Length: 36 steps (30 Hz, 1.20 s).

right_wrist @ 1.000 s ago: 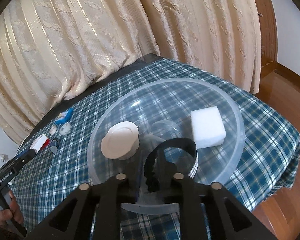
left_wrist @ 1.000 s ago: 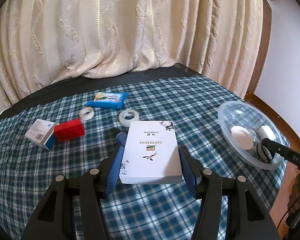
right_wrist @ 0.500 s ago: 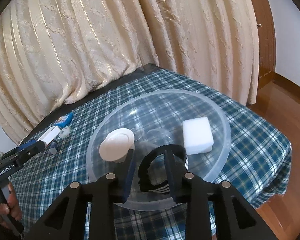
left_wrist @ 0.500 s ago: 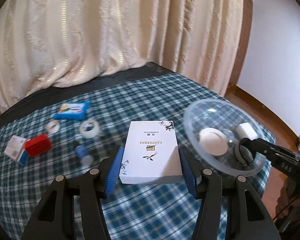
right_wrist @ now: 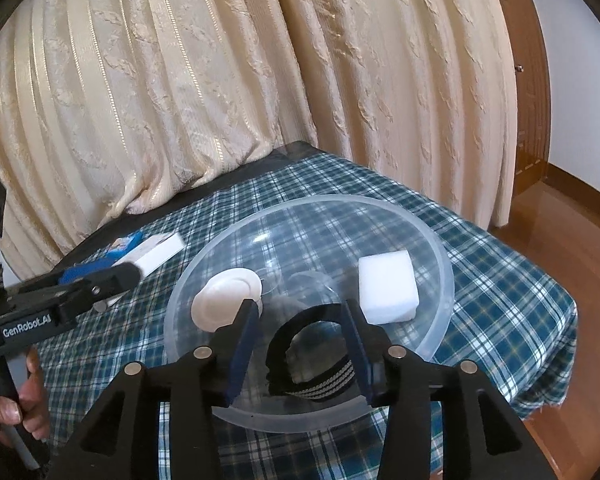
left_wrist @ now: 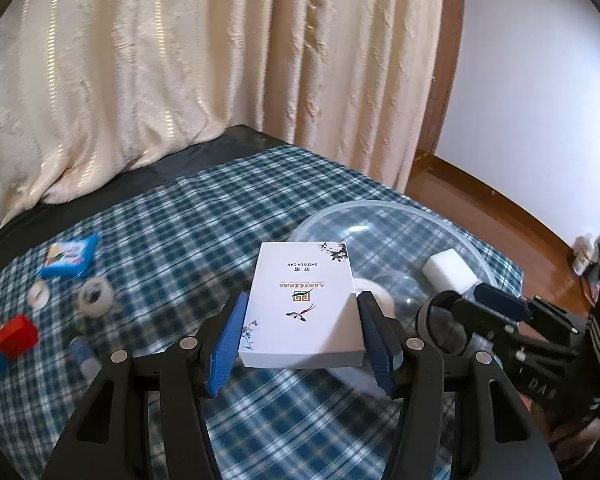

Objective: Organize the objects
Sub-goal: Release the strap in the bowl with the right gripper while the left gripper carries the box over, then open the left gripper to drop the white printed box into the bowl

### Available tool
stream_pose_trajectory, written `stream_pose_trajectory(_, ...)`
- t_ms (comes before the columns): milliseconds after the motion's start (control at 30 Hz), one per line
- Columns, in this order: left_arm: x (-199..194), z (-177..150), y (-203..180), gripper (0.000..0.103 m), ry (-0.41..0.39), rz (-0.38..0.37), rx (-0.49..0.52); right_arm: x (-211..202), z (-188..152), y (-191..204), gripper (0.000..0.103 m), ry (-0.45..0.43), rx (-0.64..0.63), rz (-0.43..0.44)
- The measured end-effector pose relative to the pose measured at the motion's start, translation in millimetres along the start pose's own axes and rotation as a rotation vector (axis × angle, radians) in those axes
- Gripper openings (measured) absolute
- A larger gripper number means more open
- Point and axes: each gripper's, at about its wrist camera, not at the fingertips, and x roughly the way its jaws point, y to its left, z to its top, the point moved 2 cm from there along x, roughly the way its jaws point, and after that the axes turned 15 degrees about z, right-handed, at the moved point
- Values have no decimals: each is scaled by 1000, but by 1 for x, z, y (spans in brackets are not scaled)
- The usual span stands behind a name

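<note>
Release first — my right gripper (right_wrist: 302, 330) is opening its fingers around the black striped elastic band (right_wrist: 314, 354), which lies inside the clear plastic bowl (right_wrist: 440, 256) near its front wall; the pads no longer seem to press on it. I would let the fingers clear the band fully before lifting, so it does not snag and drag the light bowl across the checked cloth (right_wrist: 500, 280).

My left gripper (left_wrist: 300, 322) is clamped on the white shower-cap box (left_wrist: 302, 296), held flat above the desk with its far end over the bowl's near rim. To set it down well, I judge I should wait until the right gripper is out, then carry the box to the open middle of the bowl between the white sponge block (right_wrist: 388, 286) and the round white lid (right_wrist: 226, 298), lower it level and only then loosen.

The box is broad — tilted, it could catch the rim and tip the bowl.

The blue packet (left_wrist: 70, 255), tape rolls (left_wrist: 94, 296) and red block (left_wrist: 18, 336) wait on the desk, well apart from the bowl.
</note>
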Motion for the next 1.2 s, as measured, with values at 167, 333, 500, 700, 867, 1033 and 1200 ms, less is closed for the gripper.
stream_pose_trajectory(167,15,8,-13,57,20,-34,10,2,0,-7,49,3,18,4)
stream_pose_trajectory(333,26,16,-22,57,21,-60,21,3,-1,-11,49,7,22,6)
stream_pose_trajectory(500,31,25,-28,64,8,-97,23,4,-1,-12,49,7,16,-7)
stream_pose_trajectory(700,30,28,-13,71,1,-88,-18,6,-2,-8,49,9,-4,-11)
stream_pose_trajectory(867,29,25,2,73,16,-34,-39,7,-1,-2,53,5,-16,-2)
stream_pose_trajectory(1033,27,20,17,90,21,15,-73,7,0,6,58,-2,-26,3)
stream_pose_trajectory(1200,24,16,32,91,29,56,-96,10,2,12,60,-1,-34,9)
